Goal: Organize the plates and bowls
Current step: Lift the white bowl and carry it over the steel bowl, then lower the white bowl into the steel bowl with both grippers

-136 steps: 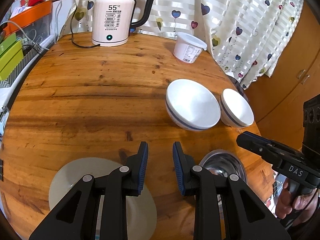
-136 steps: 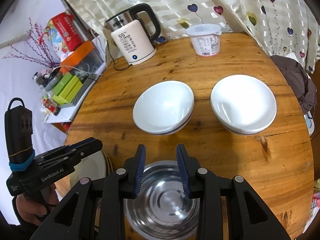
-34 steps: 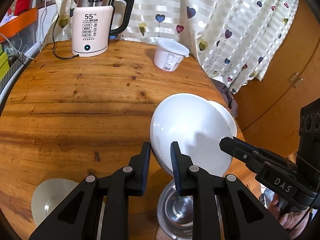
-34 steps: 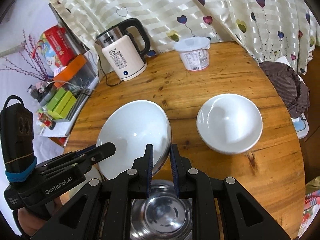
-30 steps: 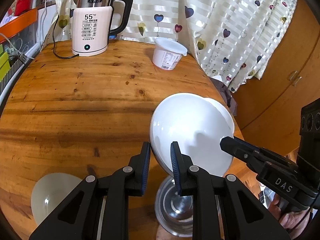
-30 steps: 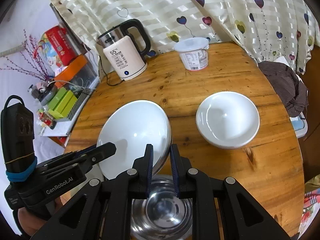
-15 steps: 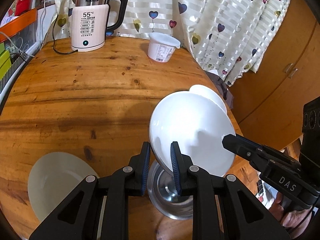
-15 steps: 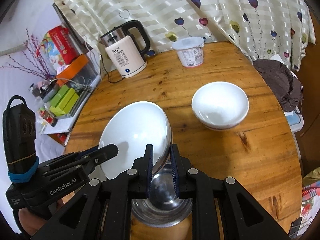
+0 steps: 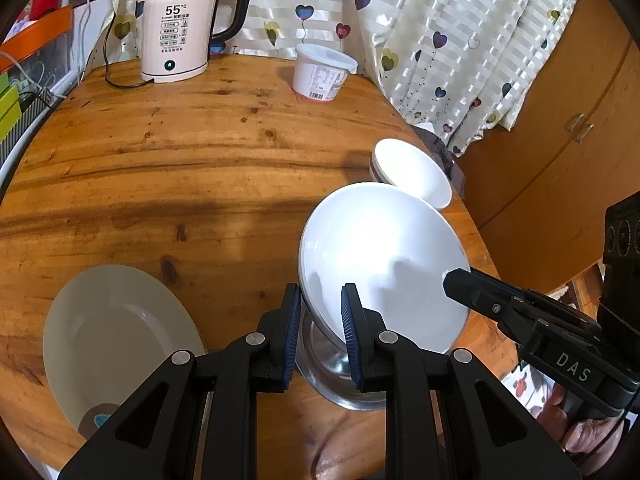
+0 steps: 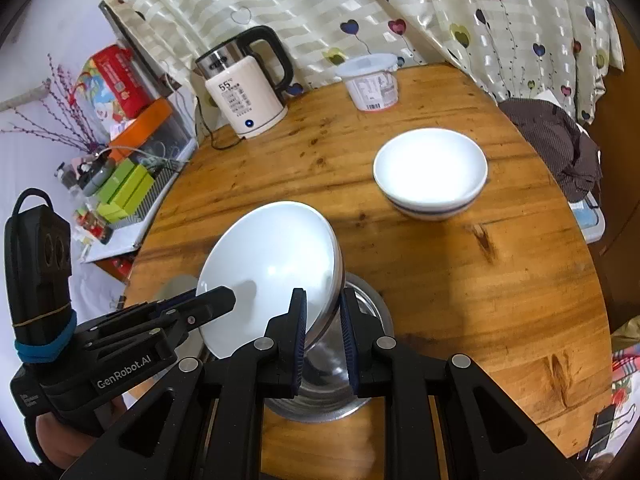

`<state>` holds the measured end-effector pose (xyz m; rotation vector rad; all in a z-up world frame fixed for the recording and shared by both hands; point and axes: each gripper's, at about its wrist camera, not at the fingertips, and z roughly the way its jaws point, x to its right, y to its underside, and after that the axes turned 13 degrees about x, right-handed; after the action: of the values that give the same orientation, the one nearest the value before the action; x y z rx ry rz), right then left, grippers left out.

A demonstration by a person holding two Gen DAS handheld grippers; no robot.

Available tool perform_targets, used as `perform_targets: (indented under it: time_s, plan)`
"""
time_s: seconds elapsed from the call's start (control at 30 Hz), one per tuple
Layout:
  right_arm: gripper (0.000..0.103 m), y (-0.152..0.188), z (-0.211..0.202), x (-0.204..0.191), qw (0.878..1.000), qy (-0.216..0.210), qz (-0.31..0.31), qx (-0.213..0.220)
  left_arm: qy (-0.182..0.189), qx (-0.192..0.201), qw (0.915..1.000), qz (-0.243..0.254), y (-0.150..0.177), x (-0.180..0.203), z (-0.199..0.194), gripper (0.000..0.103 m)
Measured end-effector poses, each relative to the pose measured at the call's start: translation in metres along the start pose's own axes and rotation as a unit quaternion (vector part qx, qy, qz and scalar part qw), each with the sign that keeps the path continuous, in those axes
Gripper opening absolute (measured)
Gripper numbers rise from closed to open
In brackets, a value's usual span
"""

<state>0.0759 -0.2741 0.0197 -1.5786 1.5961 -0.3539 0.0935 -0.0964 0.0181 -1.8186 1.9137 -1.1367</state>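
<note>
Both grippers hold one large white bowl (image 9: 384,256) by opposite rim edges, lifted and tilted above a steel bowl (image 9: 332,376) on the wooden table. My left gripper (image 9: 320,332) is shut on its near rim. My right gripper (image 10: 323,332) is shut on the bowl's (image 10: 272,264) other rim, over the steel bowl (image 10: 360,384). A second white bowl with a blue stripe (image 10: 430,174) sits on the table to the right, also in the left wrist view (image 9: 412,172). A cream plate (image 9: 116,340) lies at the near left.
An electric kettle (image 9: 180,28) with its cord and a lidded white tub (image 9: 320,74) stand at the table's far edge by the curtain. Shelves with boxes (image 10: 128,184) are left of the table. A dark cloth (image 10: 560,140) lies off the right edge.
Both grippers closed on the large white bowl and lifted it off the table, tilting it and carrying it back over the steel bowl. The other white bowl stayed put.
</note>
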Motion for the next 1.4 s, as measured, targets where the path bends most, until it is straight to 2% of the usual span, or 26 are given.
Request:
perform_targets:
  time_s: [0.83, 1.4]
  plan:
    - [0.017, 0.024, 0.01, 0.016, 0.999, 0.012, 0.015, -0.034, -0.003, -0.045, 0.999, 0.0, 0.025, 0.005, 0.017, 0.022]
    - [0.017, 0.031, 0.019, 0.02, 0.998, 0.016, 0.011, -0.051, -0.005, -0.05, 0.9987, 0.009, 0.027, 0.005, 0.022, 0.022]
